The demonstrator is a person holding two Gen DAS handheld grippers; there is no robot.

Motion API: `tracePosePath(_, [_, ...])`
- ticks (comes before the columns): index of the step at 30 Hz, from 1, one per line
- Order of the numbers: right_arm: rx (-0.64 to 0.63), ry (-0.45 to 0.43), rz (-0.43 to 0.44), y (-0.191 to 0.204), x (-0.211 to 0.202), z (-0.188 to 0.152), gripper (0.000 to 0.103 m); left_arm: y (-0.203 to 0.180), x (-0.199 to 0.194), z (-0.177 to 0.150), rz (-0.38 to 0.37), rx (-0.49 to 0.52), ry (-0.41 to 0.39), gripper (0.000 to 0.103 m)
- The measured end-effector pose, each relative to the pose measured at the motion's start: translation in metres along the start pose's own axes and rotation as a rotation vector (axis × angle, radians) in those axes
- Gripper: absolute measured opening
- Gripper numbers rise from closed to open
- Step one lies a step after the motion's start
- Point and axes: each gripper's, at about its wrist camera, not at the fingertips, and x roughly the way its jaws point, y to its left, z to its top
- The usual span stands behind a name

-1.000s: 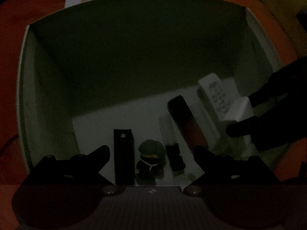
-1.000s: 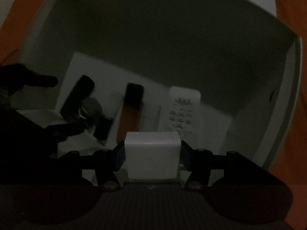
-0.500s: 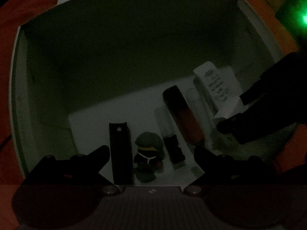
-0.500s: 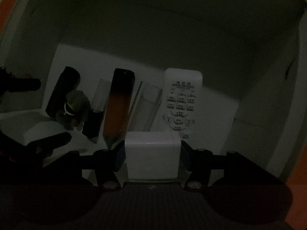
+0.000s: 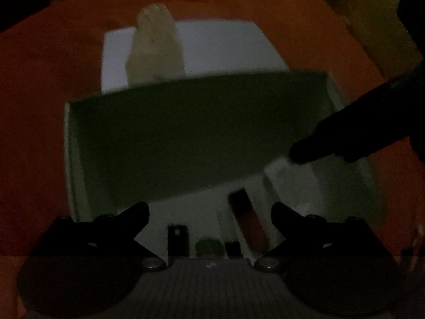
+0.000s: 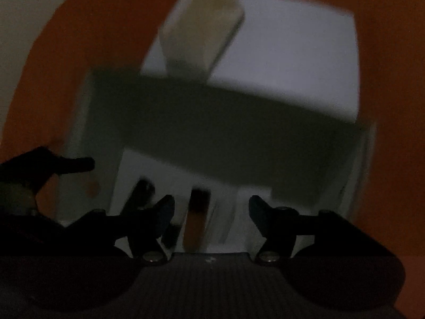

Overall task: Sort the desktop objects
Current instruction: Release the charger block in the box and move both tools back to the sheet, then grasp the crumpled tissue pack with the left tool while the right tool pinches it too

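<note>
Both grippers have pulled up out of the box (image 5: 79, 159) since a second ago, and the white charger block that sat pinched in the right gripper (image 6: 211, 210) is gone from between its fingers. Its jaws are opening and nothing's between them now. I can't make out where the charger ended up; everything is dark and smeared with motion blur.

Left gripper (image 5: 209, 214) is spread wide with nothing in it, hovering over the near edge of the box.

Down on the box floor the sorted stuff lies side by side: a black bar (image 5: 177, 239), a little green figure (image 5: 208, 247) next to it, a dark tube with an orange end (image 5: 247, 220), and a pale blurry thing (image 5: 289, 183) to the right that looks like the white remote. The right view shows the same tube (image 6: 196, 218) straight ahead between its fingers, only lower down in the box.

Behind the box there's a flat white lid (image 5: 225, 47) on the orange table (image 5: 39, 106), with a cream block (image 5: 155, 45) standing on it.
</note>
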Motion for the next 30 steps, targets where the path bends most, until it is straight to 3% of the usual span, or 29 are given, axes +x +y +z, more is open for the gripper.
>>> tracePosePath(5, [-0.124,-0.067,0.030,-0.005,-0.035,0.048,0.077,0.021,-0.025,0.033,-0.048,-0.111,-0.054,0.100])
tracePosePath(7, [-0.258,-0.082,0.068,-0.003,-0.041,0.069,0.079,0.029,-0.034,0.048,-0.045,-0.146,-0.085,0.100])
tracePosePath(11, [-0.344,-0.145,0.012,-0.007,-0.040,0.110,0.079,0.045,-0.035,0.077,-0.048,-0.269,-0.117,0.100])
tracePosePath(16, [-0.499,-0.166,-0.076,-0.014,-0.018,0.149,0.076,0.054,-0.017,0.111,-0.032,-0.394,-0.120,0.100])
tracePosePath(22, [-0.593,-0.160,-0.133,-0.013,0.017,0.170,0.075,0.044,0.030,0.141,0.047,-0.422,-0.076,0.099])
tracePosePath(26, [-0.631,-0.105,-0.209,-0.009,0.040,0.179,0.074,0.043,0.054,0.152,0.105,-0.441,-0.066,0.098])
tracePosePath(28, [-0.629,-0.111,-0.218,-0.008,0.046,0.181,0.074,0.048,0.061,0.151,0.104,-0.465,-0.069,0.088])
tracePosePath(29, [-0.617,-0.126,-0.212,-0.009,0.046,0.181,0.074,0.050,0.063,0.150,0.100,-0.476,-0.070,0.073])
tracePosePath(30, [-0.606,-0.139,-0.206,-0.008,0.047,0.182,0.074,0.051,0.066,0.149,0.093,-0.463,-0.068,0.046])
